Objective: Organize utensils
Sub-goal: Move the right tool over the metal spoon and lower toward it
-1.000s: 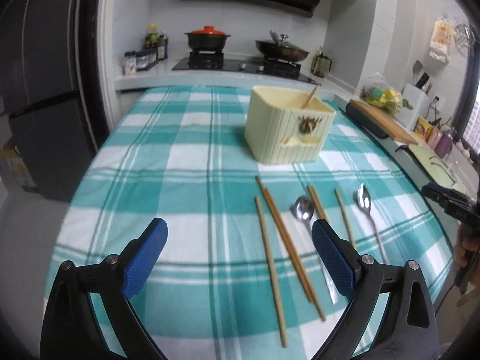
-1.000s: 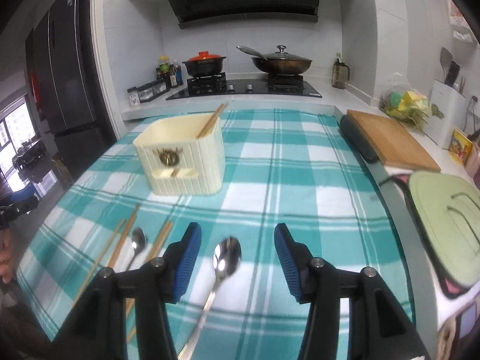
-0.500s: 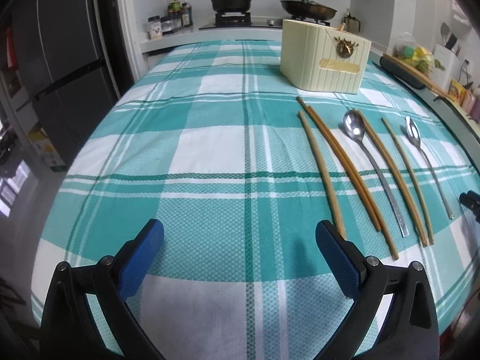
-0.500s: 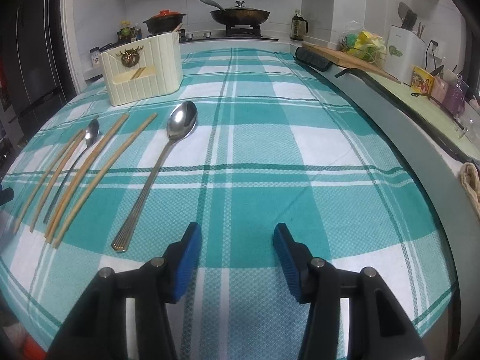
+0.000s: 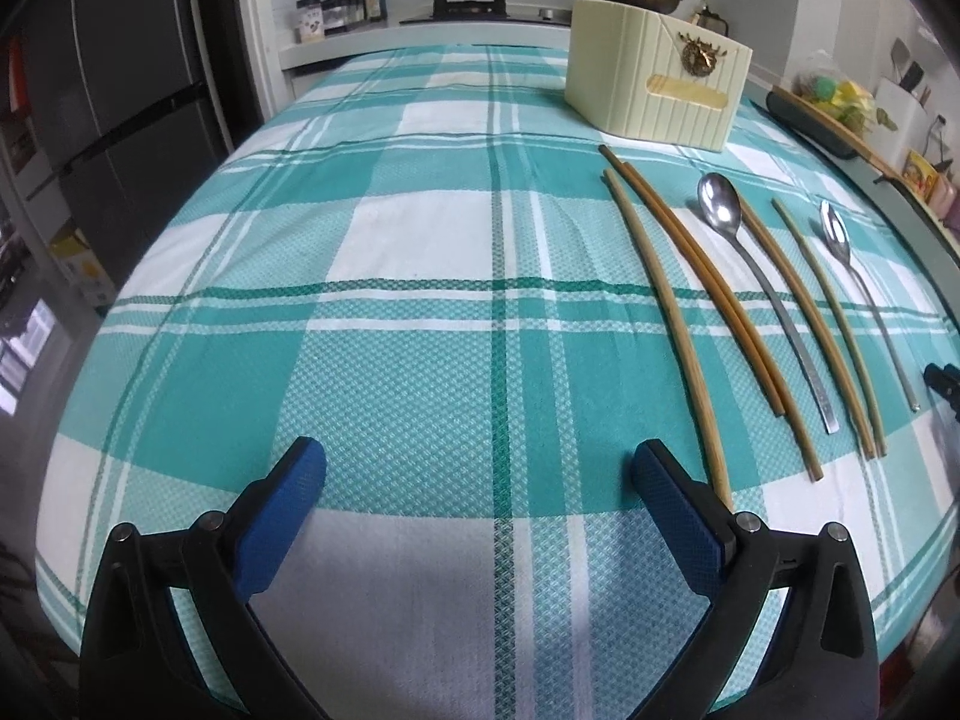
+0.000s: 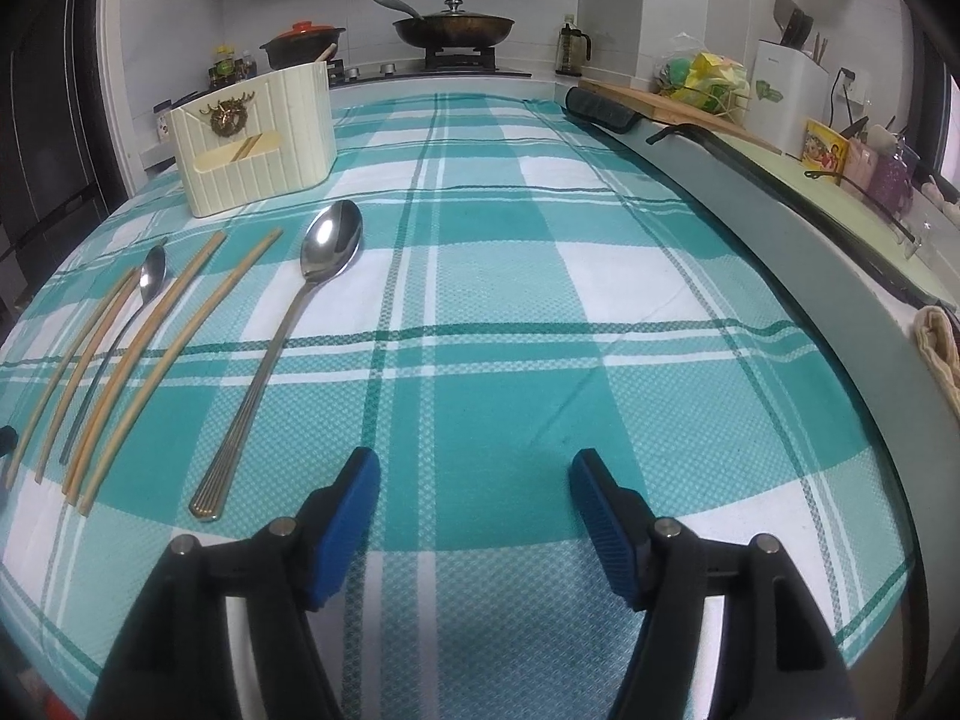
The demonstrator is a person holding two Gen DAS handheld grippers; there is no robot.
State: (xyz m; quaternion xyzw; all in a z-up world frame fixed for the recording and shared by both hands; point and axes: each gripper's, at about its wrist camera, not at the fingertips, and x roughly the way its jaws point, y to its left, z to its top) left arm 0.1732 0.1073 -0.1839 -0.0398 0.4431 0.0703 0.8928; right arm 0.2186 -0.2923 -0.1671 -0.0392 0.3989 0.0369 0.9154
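Both wide open and empty, right hand-held gripper low over the tabletop with the big spoon just ahead-left, left hand-held gripper idle, so probably best pinching the handle near its end before lifting toward the holder.

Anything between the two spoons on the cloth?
Two chopsticks lie side by side between the left spoon and right spoon, clearest in the left wrist view.
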